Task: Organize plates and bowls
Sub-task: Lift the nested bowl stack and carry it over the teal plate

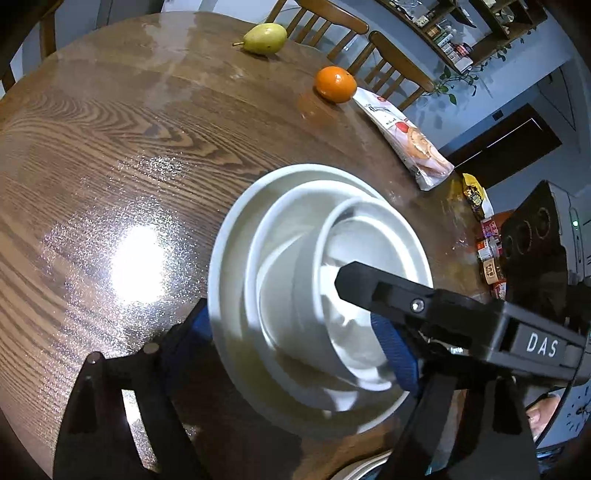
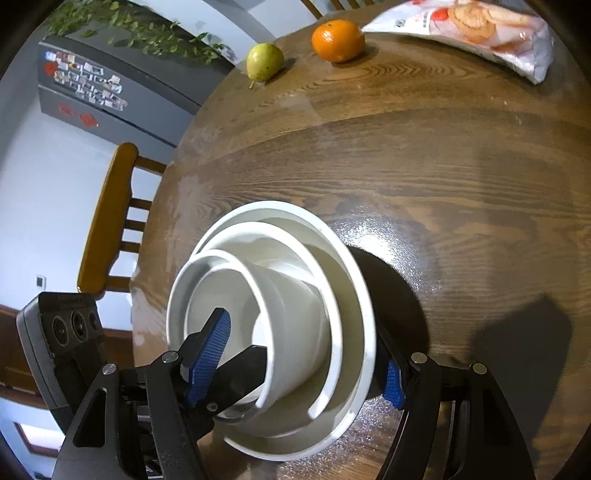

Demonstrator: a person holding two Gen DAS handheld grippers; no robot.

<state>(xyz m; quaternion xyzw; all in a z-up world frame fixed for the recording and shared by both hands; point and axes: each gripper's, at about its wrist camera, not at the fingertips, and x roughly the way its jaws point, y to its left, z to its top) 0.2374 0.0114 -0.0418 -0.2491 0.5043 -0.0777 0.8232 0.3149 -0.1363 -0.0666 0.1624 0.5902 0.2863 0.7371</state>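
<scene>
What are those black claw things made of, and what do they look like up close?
Each is a black, angular plastic frame with silver round-headed pins at its joints. The left gripper and the right gripper both carry ribbed blue pads on their fingers. One black finger bar bears white letters, DAS.

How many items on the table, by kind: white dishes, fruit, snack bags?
White dishes, nested: 3: large plate, middle dish, inner bowl
Fruit: 2: pear, orange
Snack bags in full view: 1: white bag
Total: 6
</scene>
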